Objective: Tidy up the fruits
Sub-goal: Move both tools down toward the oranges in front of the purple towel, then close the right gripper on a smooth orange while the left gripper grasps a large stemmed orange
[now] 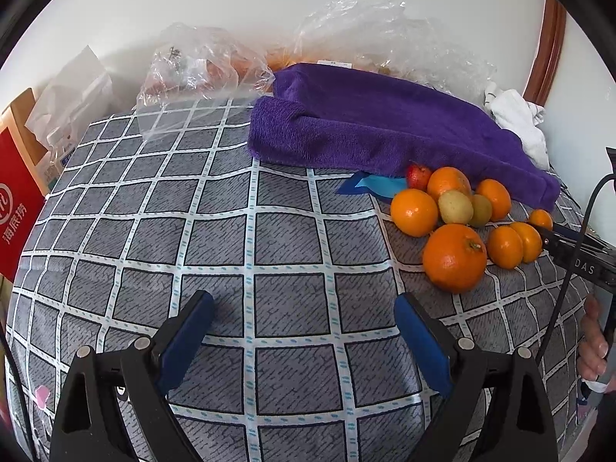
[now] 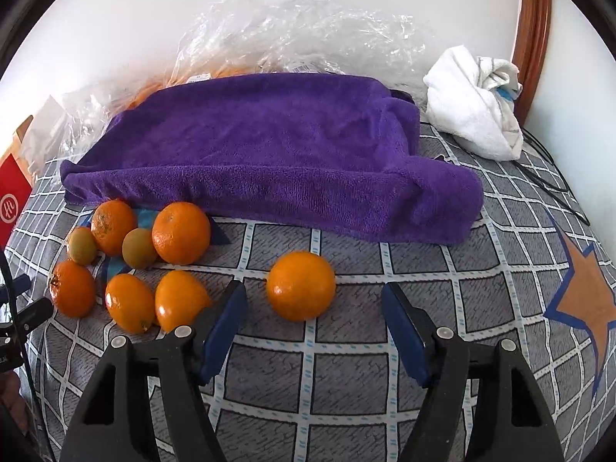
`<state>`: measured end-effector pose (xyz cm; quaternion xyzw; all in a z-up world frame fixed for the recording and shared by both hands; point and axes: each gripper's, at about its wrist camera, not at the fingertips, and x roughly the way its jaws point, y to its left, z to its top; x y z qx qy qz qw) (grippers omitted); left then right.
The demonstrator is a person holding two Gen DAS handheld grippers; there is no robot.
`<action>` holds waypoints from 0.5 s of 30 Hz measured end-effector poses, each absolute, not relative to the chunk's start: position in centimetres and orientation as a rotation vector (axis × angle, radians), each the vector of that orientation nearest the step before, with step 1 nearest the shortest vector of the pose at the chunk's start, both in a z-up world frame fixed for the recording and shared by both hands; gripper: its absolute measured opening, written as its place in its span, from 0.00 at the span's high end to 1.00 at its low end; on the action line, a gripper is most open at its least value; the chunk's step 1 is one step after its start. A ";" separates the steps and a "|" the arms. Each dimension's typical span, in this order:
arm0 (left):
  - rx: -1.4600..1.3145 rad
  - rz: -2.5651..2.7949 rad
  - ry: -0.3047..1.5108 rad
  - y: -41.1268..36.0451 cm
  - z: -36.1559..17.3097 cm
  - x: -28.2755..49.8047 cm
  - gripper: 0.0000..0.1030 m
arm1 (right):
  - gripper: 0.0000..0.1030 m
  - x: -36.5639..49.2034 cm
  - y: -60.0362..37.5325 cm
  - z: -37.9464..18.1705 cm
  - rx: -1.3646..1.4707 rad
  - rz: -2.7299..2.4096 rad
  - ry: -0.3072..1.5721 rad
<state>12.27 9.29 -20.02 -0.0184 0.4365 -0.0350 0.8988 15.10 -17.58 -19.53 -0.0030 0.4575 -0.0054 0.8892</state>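
Grey checked cloth [image 2: 346, 369] with pale blue-dotted lines covers the table, which backs onto a white wall; a purple towel [image 2: 269, 146] lies across the far half, with crinkled clear plastic bags [image 2: 292, 27] behind it and a bunched white cloth [image 2: 473, 104] at the far right. In the right wrist view the right gripper [image 2: 313, 331] points steeply down at the cloth, its blue-padded jaws partly apart with nothing pressed between them. A lone orange [image 2: 301, 285] sits on the cloth just beyond the fingertips, in line with the gap but not touched by either pad. To the left of that gripper lies the cluster of fruit [image 2: 131, 261]: several oranges and small mandarins with two greenish-brown fruits among them, close to the near edge of the towel and partly on a scrap of blue paper [image 2: 144, 217]. One mandarin [image 2: 179, 300] lies just beside the left finger; whether it touches I cannot tell. In the left wrist view the left gripper [image 1: 304, 323] also tilts down, jaws spread wide over bare cloth, holding nothing; the same fruit pile lies well off to its right, the largest orange [image 1: 454, 258] nearest it, and a small red fruit [image 1: 417, 175] at the towel's edge. At the right edge of that view a hand [image 1: 595, 342] grips the handle of the other tool. A red carton [image 1: 19, 208] stands at the table's left edge.
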 end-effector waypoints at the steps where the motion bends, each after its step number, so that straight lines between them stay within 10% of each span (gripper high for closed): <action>1: -0.036 -0.070 0.905 9.2 -20.0 12.3 0.08 | 0.30 15.2 -17.5 -19.6 -0.004 -0.003 0.951; 10: -0.047 -0.074 0.902 9.3 -19.9 12.2 0.08 | 0.64 15.8 -16.0 -19.5 -0.057 0.027 0.939; 15: -0.040 -0.071 0.905 9.2 -19.9 12.2 0.08 | 0.67 15.3 -15.9 -19.4 -0.054 0.031 0.931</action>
